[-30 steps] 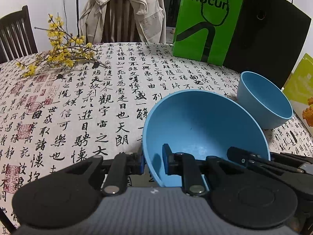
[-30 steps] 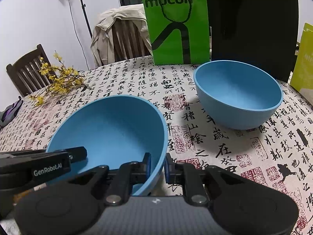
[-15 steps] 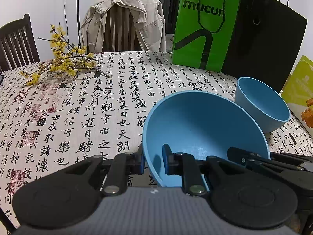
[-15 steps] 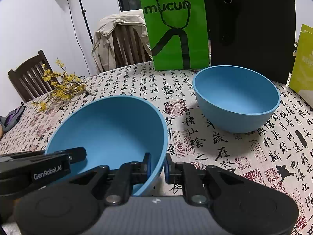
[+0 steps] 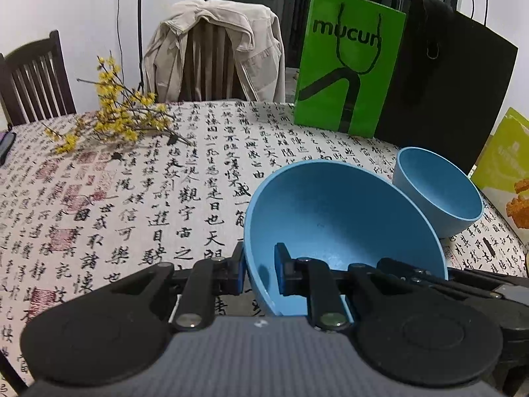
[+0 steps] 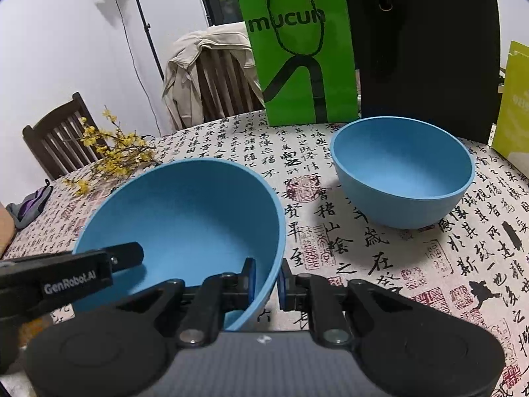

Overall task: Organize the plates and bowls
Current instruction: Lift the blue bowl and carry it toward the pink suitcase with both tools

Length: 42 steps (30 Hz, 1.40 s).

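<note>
Blue round plastic bowl [image 6: 185, 211], tilted above the calligraphy-print tablecloth [image 5: 139, 205]: left rim pinched by the left gripper [image 5: 259, 273], right rim by the right gripper [image 6: 266, 279]. Farther right, second blue bowl [image 6: 401, 170], upright on cloth.

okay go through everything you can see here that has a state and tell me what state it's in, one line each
Near blue bowl: upright, empty, rim clamped on both sides.
Left claw: shut on the near blue bowl's rim.
Right claw: shut on the near blue bowl's rim.
Far blue bowl: upright, empty, standing free on the tablecloth.
Green bag: upright.
Black bag: upright.
Jacket: draped over a chair back.
Yellow flower sprig: lying flat.
</note>
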Each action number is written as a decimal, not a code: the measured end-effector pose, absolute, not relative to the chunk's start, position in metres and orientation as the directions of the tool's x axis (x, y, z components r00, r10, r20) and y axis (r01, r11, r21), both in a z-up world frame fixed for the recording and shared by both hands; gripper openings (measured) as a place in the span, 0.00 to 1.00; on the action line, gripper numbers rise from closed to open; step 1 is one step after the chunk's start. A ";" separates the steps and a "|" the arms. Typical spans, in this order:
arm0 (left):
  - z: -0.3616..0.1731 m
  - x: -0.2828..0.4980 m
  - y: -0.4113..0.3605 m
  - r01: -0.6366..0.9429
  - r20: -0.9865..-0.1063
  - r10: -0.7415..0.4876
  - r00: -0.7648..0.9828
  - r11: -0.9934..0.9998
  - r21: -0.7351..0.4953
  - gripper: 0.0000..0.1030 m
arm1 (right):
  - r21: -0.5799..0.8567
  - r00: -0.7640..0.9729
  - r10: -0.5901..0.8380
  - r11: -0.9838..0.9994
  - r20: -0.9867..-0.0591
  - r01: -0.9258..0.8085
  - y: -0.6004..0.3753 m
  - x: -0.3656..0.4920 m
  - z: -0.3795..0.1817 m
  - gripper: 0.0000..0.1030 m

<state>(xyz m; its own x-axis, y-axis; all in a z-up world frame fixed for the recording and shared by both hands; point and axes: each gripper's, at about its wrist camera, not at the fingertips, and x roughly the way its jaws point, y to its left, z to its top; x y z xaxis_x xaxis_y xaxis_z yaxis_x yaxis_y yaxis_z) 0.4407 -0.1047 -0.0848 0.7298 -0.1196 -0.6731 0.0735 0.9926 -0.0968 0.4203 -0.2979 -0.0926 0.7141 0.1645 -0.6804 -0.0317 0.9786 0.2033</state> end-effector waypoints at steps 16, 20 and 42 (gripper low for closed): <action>-0.069 0.416 -0.097 0.011 -0.650 -0.054 0.758 0.997 -0.071 0.18 | 0.221 0.733 0.216 0.971 -0.645 -0.092 -0.289 0.407 -0.080 0.13; -0.062 0.411 -0.093 0.003 -0.644 -0.050 0.763 0.997 -0.074 0.17 | 0.224 0.740 0.225 0.969 -0.634 -0.103 -0.286 0.404 -0.075 0.13; -0.036 0.366 -0.064 -0.011 -0.601 -0.051 0.798 0.995 -0.100 0.18 | 0.199 0.757 0.234 0.970 -0.610 -0.139 -0.257 0.369 -0.047 0.13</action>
<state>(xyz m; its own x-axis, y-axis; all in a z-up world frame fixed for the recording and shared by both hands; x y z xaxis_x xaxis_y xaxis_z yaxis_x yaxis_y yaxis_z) 0.3662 -0.0645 -0.0364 0.7977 -0.0513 -0.6009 -0.0111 0.9950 -0.0997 0.3688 -0.2569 -0.0473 0.7567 0.2343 -0.6103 -0.1394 0.9699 0.1994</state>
